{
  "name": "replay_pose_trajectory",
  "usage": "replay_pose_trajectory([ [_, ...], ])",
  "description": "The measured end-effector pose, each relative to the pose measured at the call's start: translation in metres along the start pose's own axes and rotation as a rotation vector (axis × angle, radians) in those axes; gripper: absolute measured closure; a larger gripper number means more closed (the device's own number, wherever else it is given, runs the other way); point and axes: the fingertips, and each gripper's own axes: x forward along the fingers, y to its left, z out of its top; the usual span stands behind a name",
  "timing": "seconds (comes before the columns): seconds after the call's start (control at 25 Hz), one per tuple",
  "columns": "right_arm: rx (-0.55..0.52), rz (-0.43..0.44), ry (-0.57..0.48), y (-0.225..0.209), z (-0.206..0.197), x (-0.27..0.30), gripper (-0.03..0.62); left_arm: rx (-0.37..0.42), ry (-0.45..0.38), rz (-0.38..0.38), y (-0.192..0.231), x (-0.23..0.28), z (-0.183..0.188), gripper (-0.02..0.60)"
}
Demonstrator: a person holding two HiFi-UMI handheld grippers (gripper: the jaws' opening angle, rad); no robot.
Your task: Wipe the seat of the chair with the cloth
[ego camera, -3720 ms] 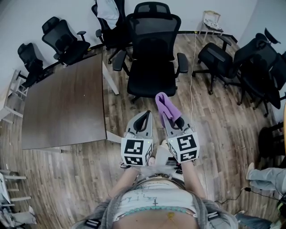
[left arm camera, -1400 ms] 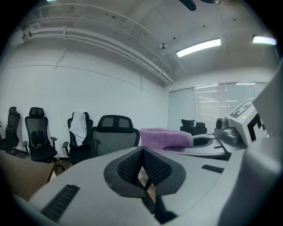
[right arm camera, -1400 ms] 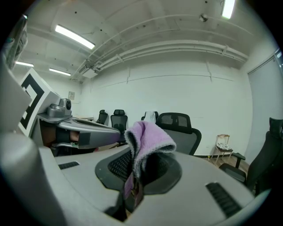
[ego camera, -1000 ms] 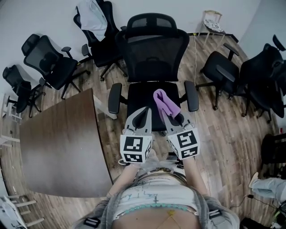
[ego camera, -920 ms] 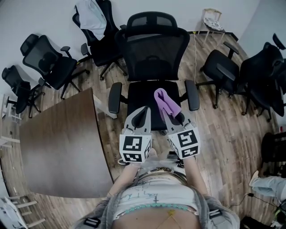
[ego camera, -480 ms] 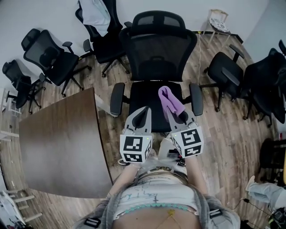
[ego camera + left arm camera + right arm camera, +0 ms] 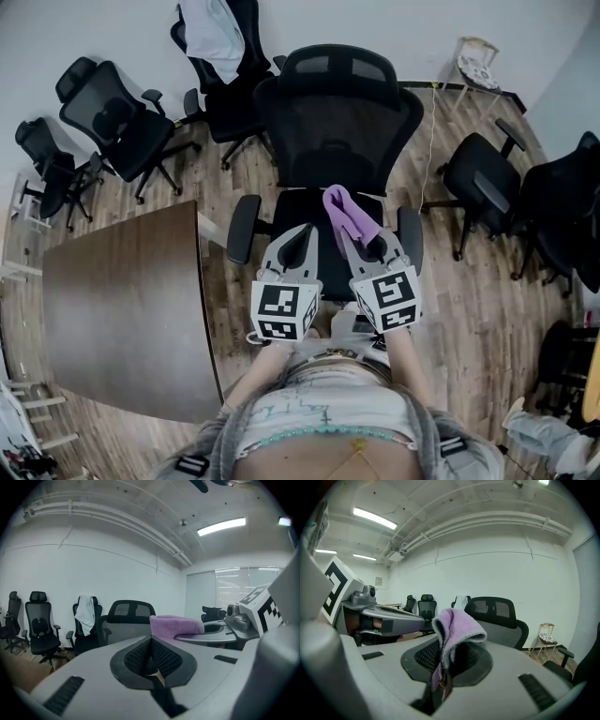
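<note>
We hold both tools side by side in front of our body. The left hand-held gripper (image 7: 303,234) has its jaws pressed together with nothing between them. Just to its right, the right hand-held gripper (image 7: 351,240) has its jaws clamped on the lower end of the purple cloth (image 7: 346,215). The cloth stands up from the tips of the right hand-held gripper and folds over at the top, leaning toward the left one. Both tips point at the chair (image 7: 343,122) straight ahead, and in the head view they and the cloth lie over the front of its black seat (image 7: 298,208); we cannot tell whether the cloth touches it. Armrests flank the two hand-held grippers on either side. A brown desk (image 7: 122,300) lies to the left of the left hand-held gripper. Beyond the mesh backrest, more black chairs stand along the wall, one with a white garment (image 7: 212,26) draped over it.
</note>
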Motion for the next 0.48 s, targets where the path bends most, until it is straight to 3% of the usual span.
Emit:
replay_pose_trajectory([
  [0.48, -0.021, 0.044, 0.008, -0.054, -0.005, 0.001, 0.546, 0.004, 0.011, 0.002, -0.031, 0.051, 0.006, 0.574],
])
